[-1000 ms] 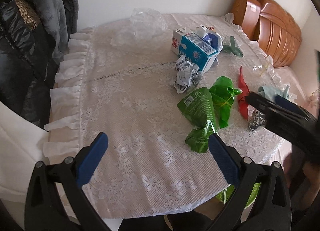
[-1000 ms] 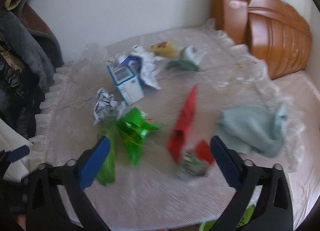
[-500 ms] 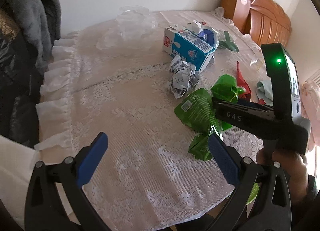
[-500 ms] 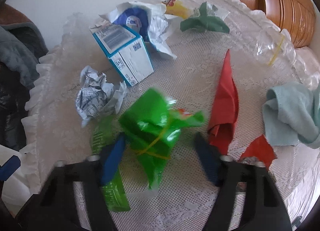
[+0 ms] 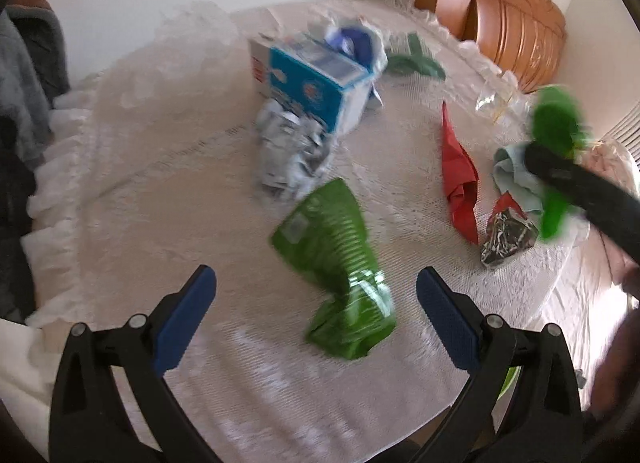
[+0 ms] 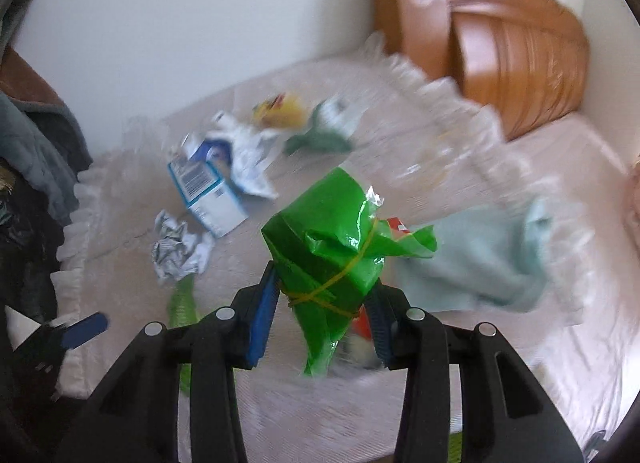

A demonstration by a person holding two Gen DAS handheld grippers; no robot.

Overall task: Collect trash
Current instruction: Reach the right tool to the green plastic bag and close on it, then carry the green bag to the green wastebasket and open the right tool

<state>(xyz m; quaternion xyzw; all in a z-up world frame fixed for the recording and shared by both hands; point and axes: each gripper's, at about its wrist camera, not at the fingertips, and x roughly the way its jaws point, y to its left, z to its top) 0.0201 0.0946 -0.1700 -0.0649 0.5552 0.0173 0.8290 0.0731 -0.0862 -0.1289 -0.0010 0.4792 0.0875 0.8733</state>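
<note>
Two grippers over the lace-covered desk [image 5: 168, 191]. Right gripper [image 6: 324, 319]: fingers have just been closing and now clamp a green bundle [image 6: 336, 255] bound with a rubber band, lifted clear of the cloth. Left gripper [image 5: 316, 315]: fingers spread wide, nothing between the pads; a flattened green wrapper [image 5: 336, 263] lies just ahead of the tips, crumpled paper [image 5: 292, 159] beyond.

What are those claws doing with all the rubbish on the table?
A person is clearing trash off a lace-covered table with two hand-held claws. The right claw has just closed on a green plastic bag tied with a rubber band and holds it above the table. The left claw is open, just over a crumpled green packet.
</note>
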